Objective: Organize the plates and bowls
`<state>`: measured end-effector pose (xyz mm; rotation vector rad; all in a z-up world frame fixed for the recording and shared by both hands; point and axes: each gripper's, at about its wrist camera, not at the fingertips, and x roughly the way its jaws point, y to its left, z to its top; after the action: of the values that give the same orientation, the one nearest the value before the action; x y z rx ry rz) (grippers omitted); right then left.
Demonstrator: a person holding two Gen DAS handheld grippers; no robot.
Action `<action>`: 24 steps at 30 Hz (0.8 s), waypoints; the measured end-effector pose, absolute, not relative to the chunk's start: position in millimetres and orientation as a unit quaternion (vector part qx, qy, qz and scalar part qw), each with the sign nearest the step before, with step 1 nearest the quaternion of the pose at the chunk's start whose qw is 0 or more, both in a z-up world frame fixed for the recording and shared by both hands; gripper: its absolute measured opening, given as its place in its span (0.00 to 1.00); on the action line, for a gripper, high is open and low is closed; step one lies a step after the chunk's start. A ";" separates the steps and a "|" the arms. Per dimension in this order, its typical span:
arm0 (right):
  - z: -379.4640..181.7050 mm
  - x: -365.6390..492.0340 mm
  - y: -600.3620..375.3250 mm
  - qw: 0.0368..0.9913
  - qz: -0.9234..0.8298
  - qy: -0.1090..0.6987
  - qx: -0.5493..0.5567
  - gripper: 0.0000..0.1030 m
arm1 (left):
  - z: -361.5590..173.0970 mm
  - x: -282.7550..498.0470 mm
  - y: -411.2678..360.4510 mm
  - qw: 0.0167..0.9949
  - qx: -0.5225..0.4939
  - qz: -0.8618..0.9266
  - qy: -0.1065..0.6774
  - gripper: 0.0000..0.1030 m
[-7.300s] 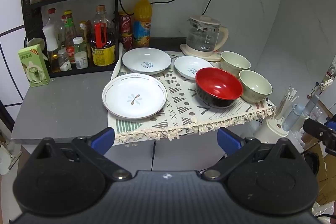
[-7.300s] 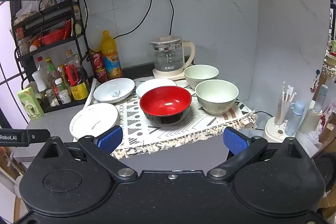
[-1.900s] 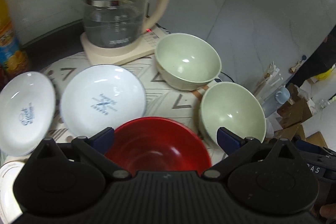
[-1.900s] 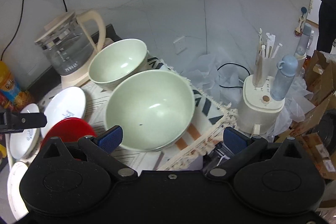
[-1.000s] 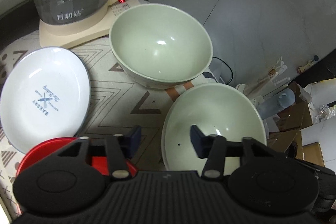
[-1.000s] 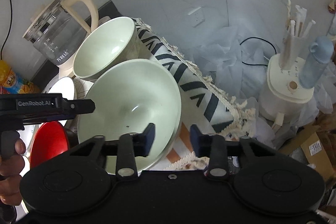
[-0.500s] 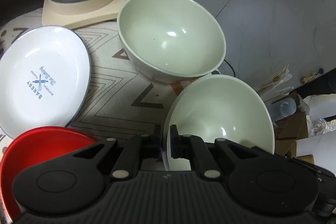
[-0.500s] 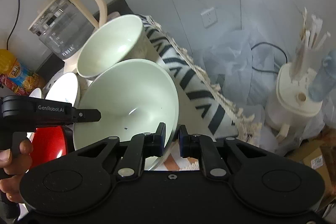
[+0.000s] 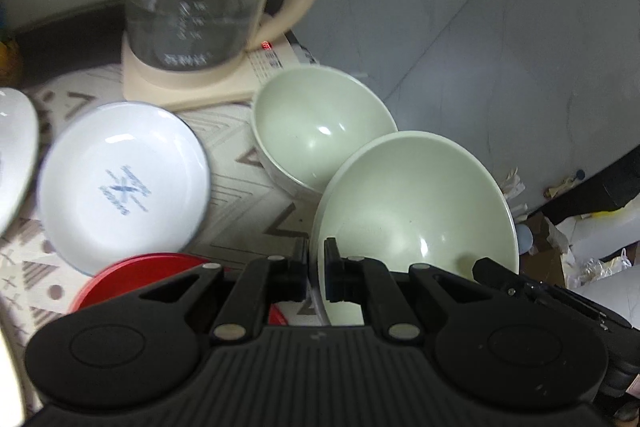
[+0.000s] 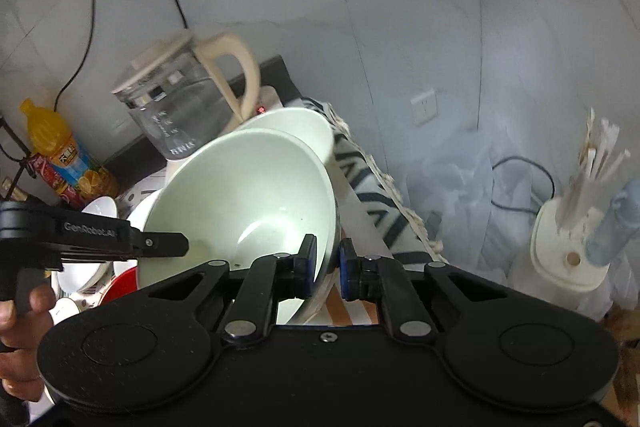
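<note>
Both grippers are shut on the rim of the same pale green bowl, which is lifted off the cloth and tilted. My left gripper pinches its left rim. My right gripper pinches its right rim, and the bowl fills the middle of the right wrist view. A second pale green bowl sits just behind it on the patterned cloth, partly hidden in the right wrist view. A red bowl lies below left. A white plate lies left of it.
A glass kettle on a cream base stands at the back. Another white plate shows at the left edge. An orange drink bottle stands at the back left. A cream holder with sticks stands beyond the counter edge on the right.
Both grippers closed on the near green bowl's rim, and the bowl has risen and moved back toward the second green bowl.
</note>
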<state>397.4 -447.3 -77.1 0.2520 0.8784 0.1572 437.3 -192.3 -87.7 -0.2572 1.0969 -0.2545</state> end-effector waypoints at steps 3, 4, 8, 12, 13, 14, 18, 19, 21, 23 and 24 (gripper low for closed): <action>-69.9 393.4 -437.4 0.895 0.086 0.419 0.126 0.11 | -74.5 429.2 -180.0 0.845 -0.119 -0.114 0.509 0.06; -66.6 391.5 -433.5 0.895 0.091 0.417 0.128 0.11 | -71.0 426.4 -175.3 0.846 -0.120 -0.112 0.507 0.06; -56.5 384.9 -416.1 0.896 0.109 0.412 0.123 0.11 | -60.4 414.7 -157.7 0.851 -0.119 -0.105 0.500 0.09; -53.3 378.8 -396.3 0.895 0.128 0.411 0.117 0.11 | -56.8 401.5 -135.6 0.854 -0.125 -0.090 0.497 0.10; -52.7 377.3 -392.0 0.894 0.131 0.411 0.116 0.11 | -57.1 398.8 -129.6 0.853 -0.129 -0.086 0.498 0.10; -52.6 376.1 -387.4 0.894 0.135 0.412 0.115 0.11 | -57.2 395.5 -124.2 0.853 -0.132 -0.082 0.498 0.10; -51.3 369.6 -369.7 0.891 0.147 0.414 0.114 0.11 | -59.2 384.3 -105.0 0.851 -0.141 -0.070 0.501 0.10; -51.3 368.0 -364.7 0.890 0.148 0.415 0.113 0.11 | -60.3 382.0 -100.8 0.850 -0.144 -0.068 0.503 0.10; -51.2 365.5 -357.3 0.889 0.152 0.417 0.110 0.11 | -62.7 377.1 -93.0 0.847 -0.150 -0.063 0.507 0.10; -50.9 361.8 -349.8 0.889 0.156 0.419 0.106 0.11 | -64.6 373.3 -86.4 0.845 -0.154 -0.060 0.509 0.10; -51.1 360.1 -346.8 0.888 0.157 0.420 0.103 0.11 | -65.4 371.8 -83.5 0.844 -0.155 -0.060 0.509 0.10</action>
<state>360.1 -346.8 -51.1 0.2143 0.8718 0.3260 371.8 -83.5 -65.4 -0.3268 1.0752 -0.1258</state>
